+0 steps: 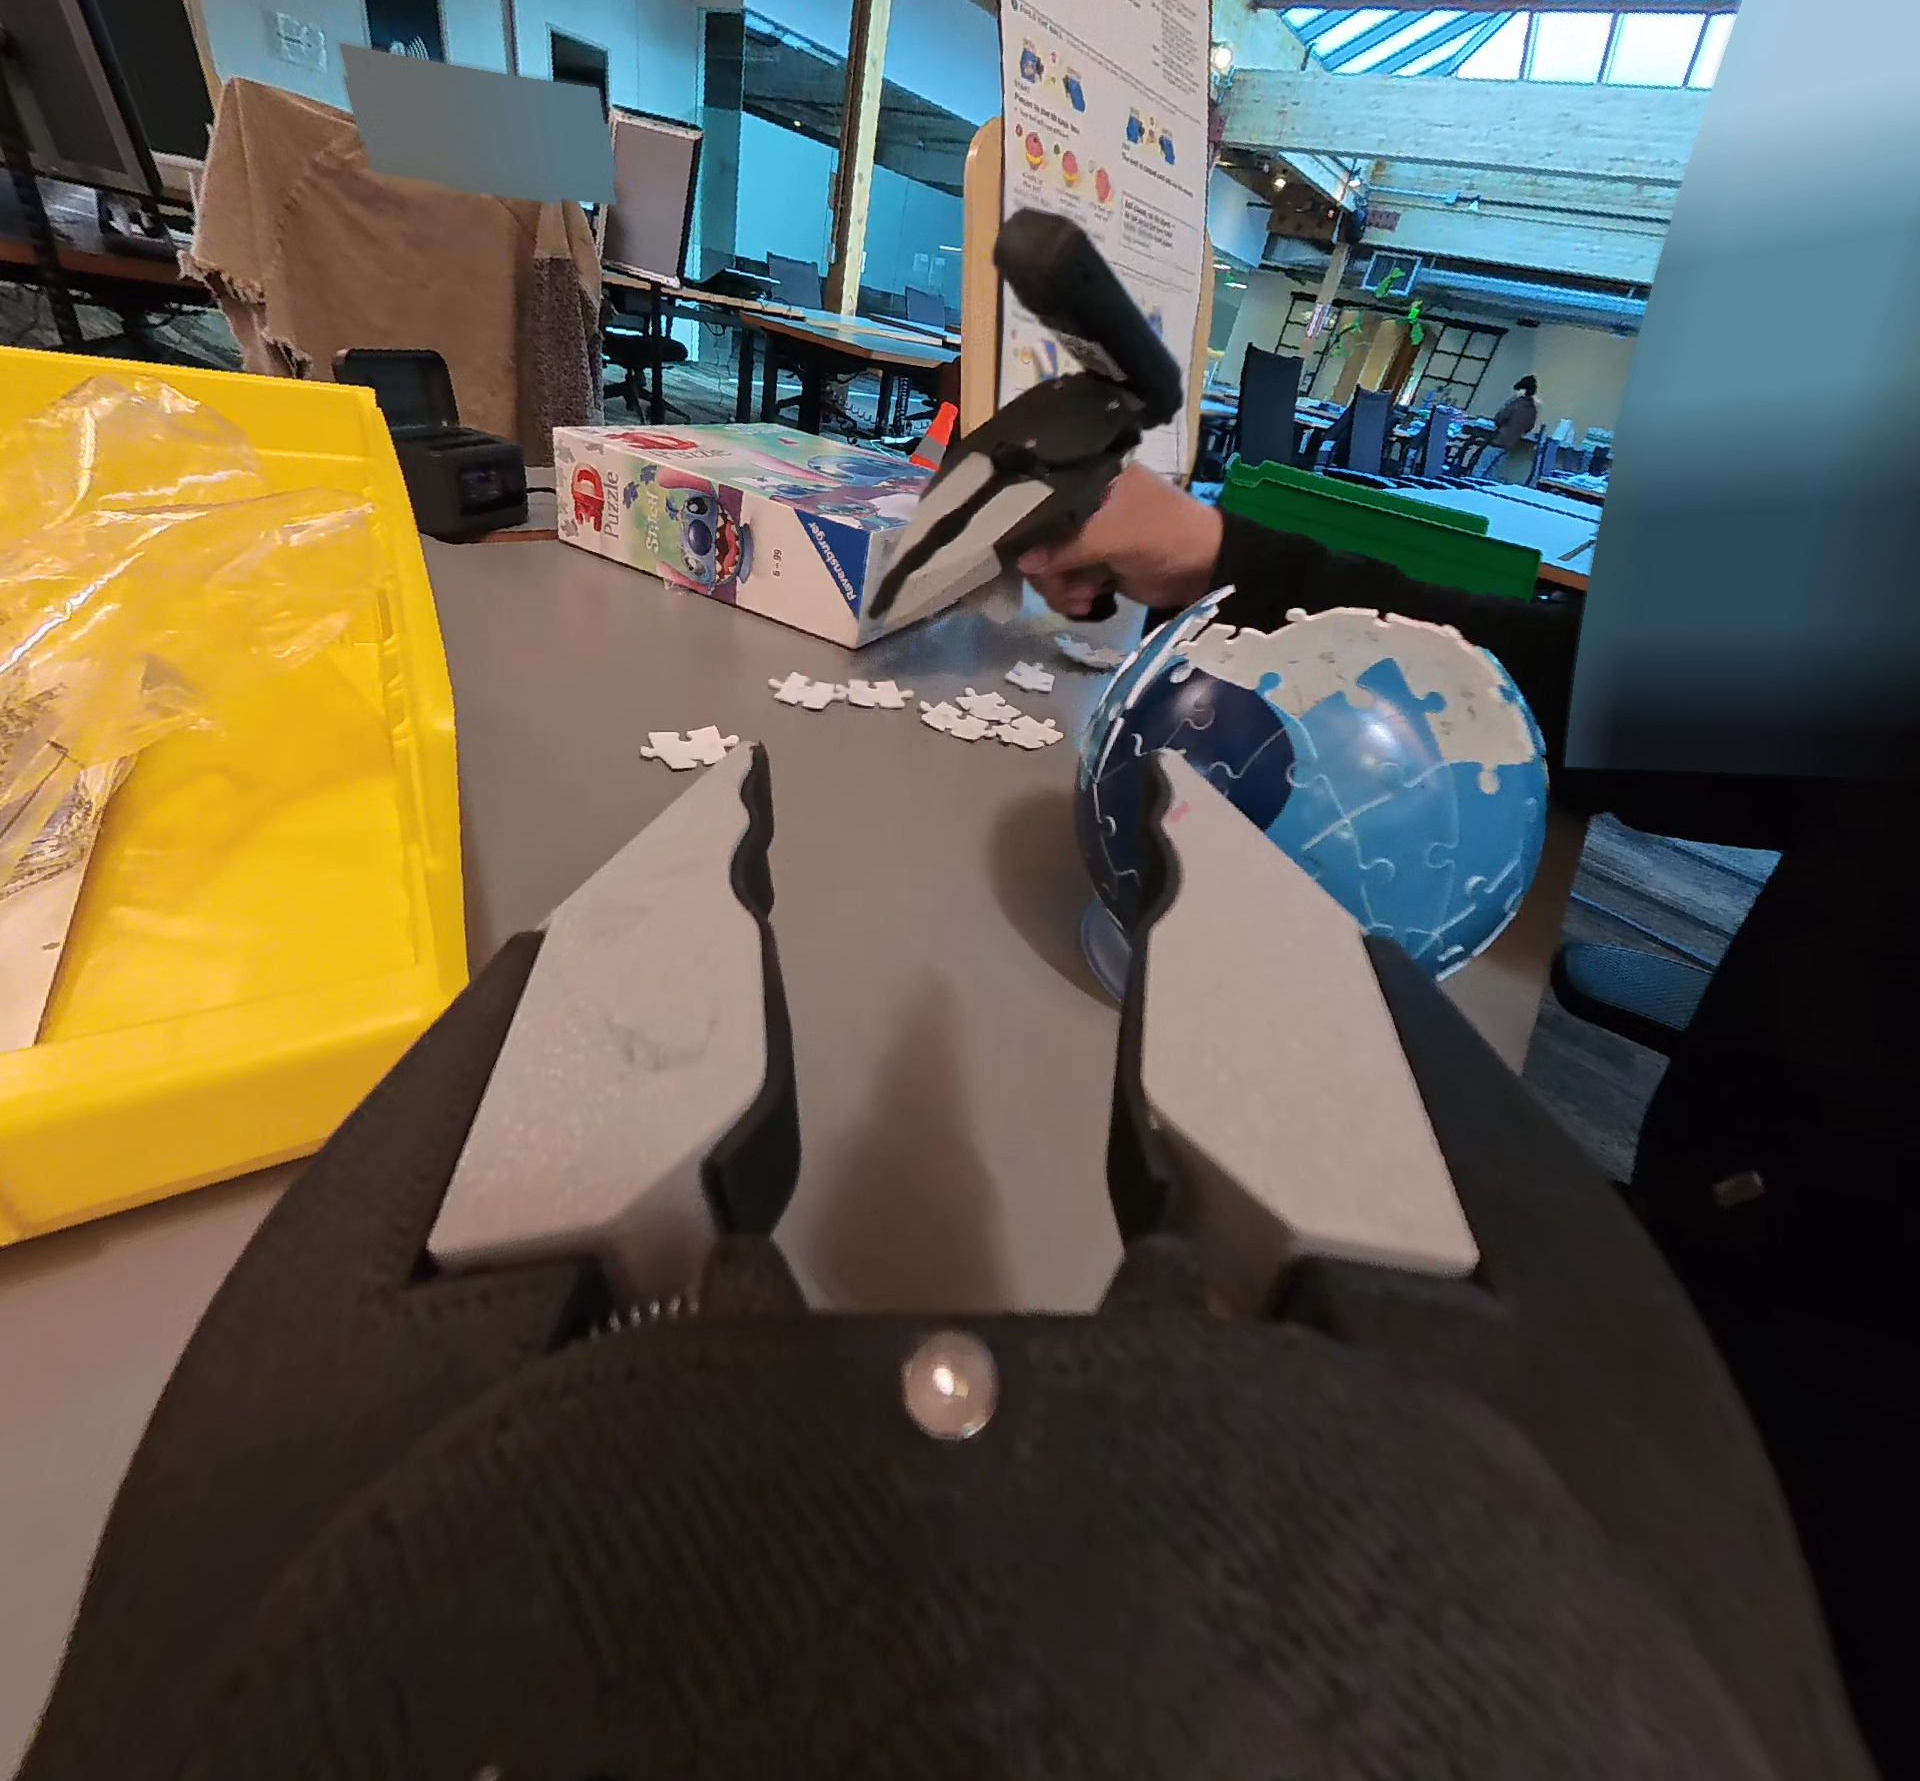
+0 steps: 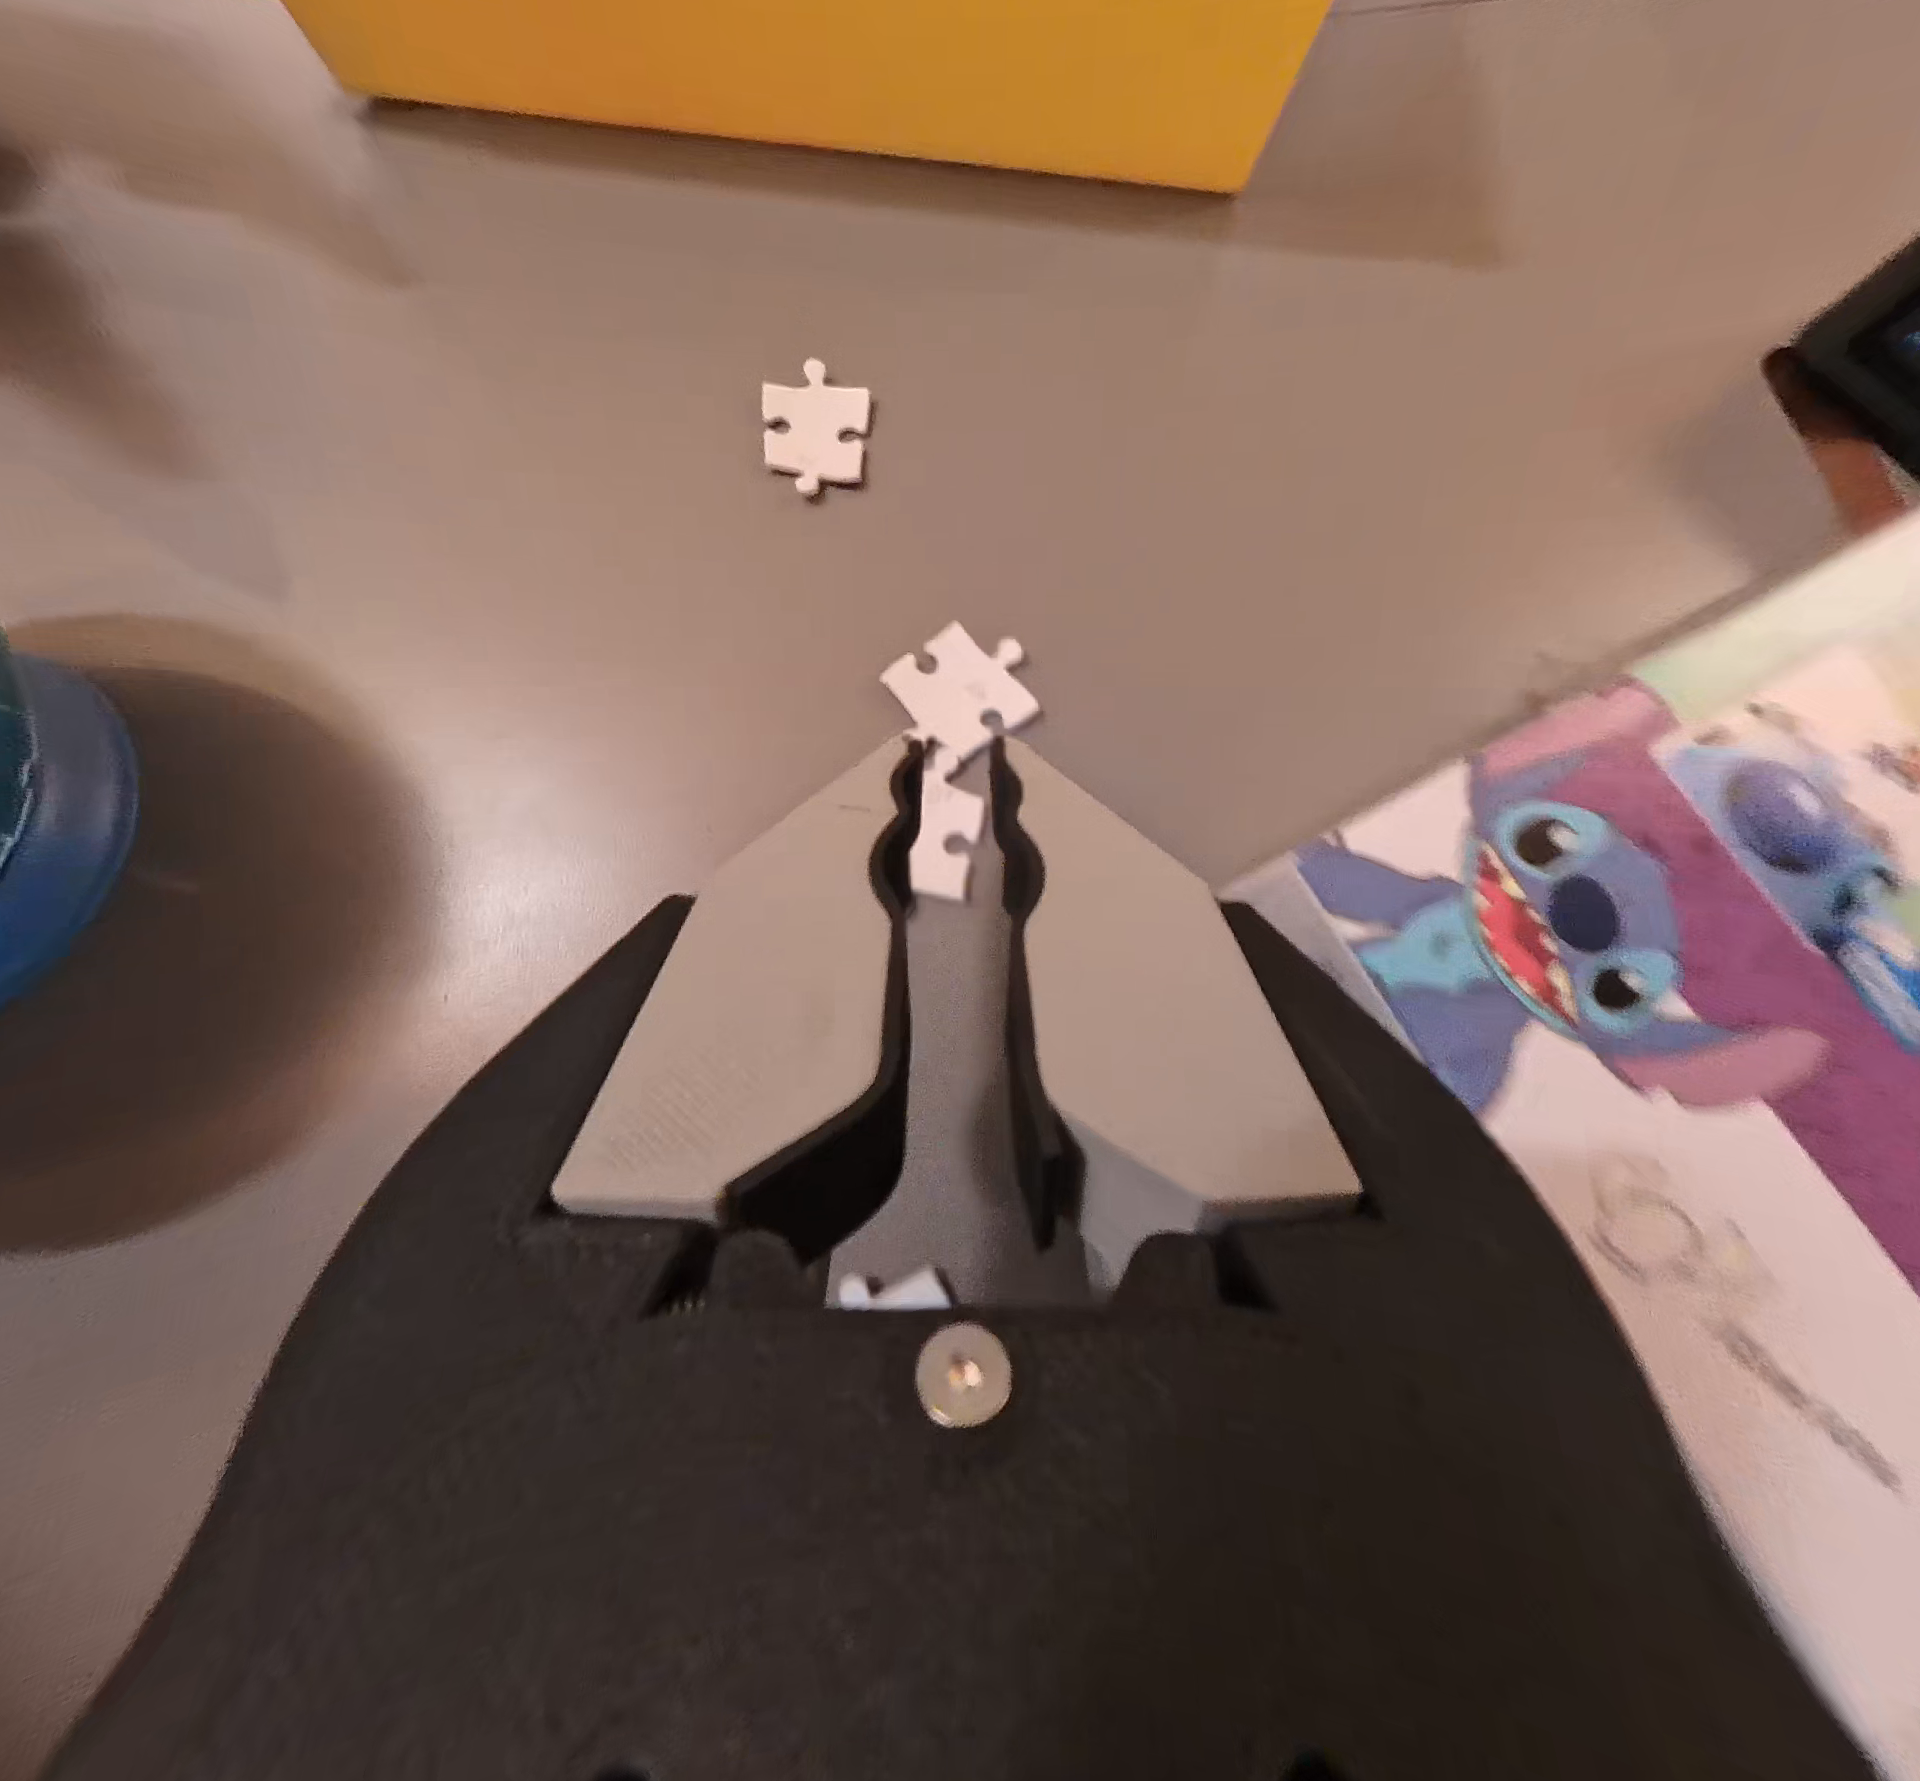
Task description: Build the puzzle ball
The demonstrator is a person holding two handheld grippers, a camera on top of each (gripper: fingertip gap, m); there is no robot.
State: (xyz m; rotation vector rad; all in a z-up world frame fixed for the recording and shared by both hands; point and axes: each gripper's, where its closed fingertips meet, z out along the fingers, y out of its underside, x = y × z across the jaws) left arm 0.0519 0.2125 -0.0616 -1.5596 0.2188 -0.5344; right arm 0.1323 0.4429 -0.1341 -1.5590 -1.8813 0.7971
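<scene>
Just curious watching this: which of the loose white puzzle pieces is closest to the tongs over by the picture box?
The tilted white piece touching the tips of the right tongs. The other piece lies alone, farther off toward the yellow bin.

The left grey-fingered black tool (image 1: 961, 796) hangs level, jaws wide apart; the right tool (image 2: 956, 744) tilts downward, jaws narrowly parted.

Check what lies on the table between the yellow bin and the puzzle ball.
Left wrist view: bare grey table, then a few loose white pieces between the yellow bin and puzzle ball.
</scene>
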